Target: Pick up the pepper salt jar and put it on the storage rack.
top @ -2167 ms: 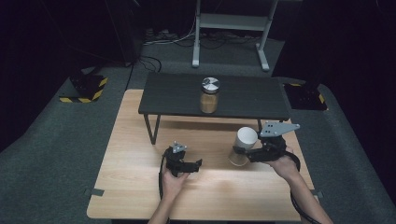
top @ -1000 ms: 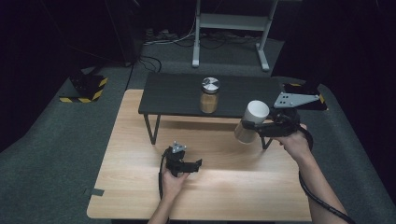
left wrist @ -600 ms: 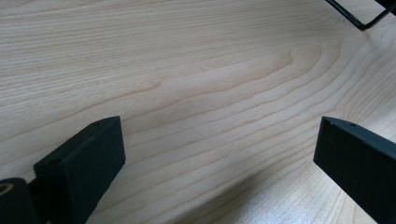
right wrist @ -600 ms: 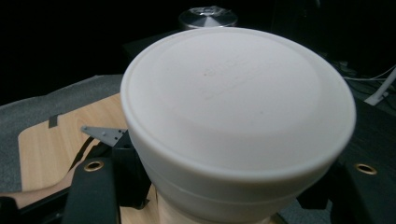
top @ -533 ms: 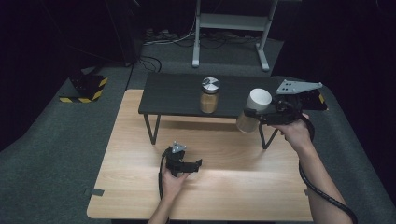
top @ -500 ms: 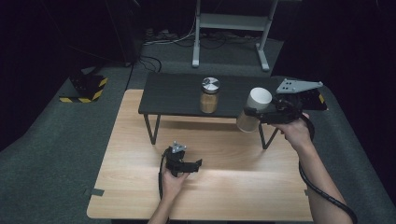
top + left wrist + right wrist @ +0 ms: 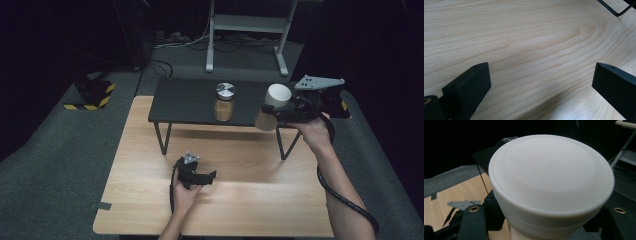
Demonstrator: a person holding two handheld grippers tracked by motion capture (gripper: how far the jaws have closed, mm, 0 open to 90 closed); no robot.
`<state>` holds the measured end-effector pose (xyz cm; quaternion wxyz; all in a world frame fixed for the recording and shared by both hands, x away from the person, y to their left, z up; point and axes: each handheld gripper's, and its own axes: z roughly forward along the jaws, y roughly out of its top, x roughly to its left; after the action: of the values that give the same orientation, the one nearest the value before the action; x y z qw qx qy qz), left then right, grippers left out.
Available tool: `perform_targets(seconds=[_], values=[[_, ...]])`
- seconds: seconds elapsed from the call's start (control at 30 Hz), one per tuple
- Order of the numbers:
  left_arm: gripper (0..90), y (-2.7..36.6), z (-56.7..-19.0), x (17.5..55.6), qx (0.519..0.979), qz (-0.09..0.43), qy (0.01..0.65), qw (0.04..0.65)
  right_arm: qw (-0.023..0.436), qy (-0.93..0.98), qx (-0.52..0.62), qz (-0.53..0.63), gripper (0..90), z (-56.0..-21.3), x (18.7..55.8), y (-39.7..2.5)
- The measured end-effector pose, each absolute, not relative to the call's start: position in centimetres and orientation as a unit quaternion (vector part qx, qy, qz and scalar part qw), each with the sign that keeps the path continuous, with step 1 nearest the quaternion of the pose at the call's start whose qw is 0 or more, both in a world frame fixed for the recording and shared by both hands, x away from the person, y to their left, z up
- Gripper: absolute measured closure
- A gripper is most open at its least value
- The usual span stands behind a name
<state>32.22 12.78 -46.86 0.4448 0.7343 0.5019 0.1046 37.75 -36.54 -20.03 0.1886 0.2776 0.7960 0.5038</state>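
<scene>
My right gripper point(image 7: 280, 111) is shut on a white-lidded jar point(image 7: 271, 107), held tilted in the air at the right end of the black shelf point(image 7: 190, 102). The jar's white lid point(image 7: 551, 172) sits between my jaws in the right gripper view. A second jar point(image 7: 224, 102) with a silver lid and tan contents stands on the shelf's middle. My left gripper point(image 7: 209, 177) rests low on the wooden table point(image 7: 150, 200), open, with bare wood point(image 7: 536, 50) between its fingers point(image 7: 467, 87).
The shelf stands on thin black wire legs point(image 7: 162, 137) at the table's far side. Grey carpet surrounds the table. A white metal stand point(image 7: 245, 30) rises behind, and a yellow-black striped block point(image 7: 90, 97) lies on the floor at left.
My right gripper has lifted the white-lidded jar off the table and carried it up and away to the shelf's right end. The left gripper has stayed put.
</scene>
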Motion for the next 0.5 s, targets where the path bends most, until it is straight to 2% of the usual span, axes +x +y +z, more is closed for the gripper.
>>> perform_targets(seconds=[0.5], values=[[2.3,12.8,-46.9,32.2,0.734,0.103,0.502,0.446,0.215,0.791,0.308,0.482,35.0,-19.9,39.4,-34.0]])
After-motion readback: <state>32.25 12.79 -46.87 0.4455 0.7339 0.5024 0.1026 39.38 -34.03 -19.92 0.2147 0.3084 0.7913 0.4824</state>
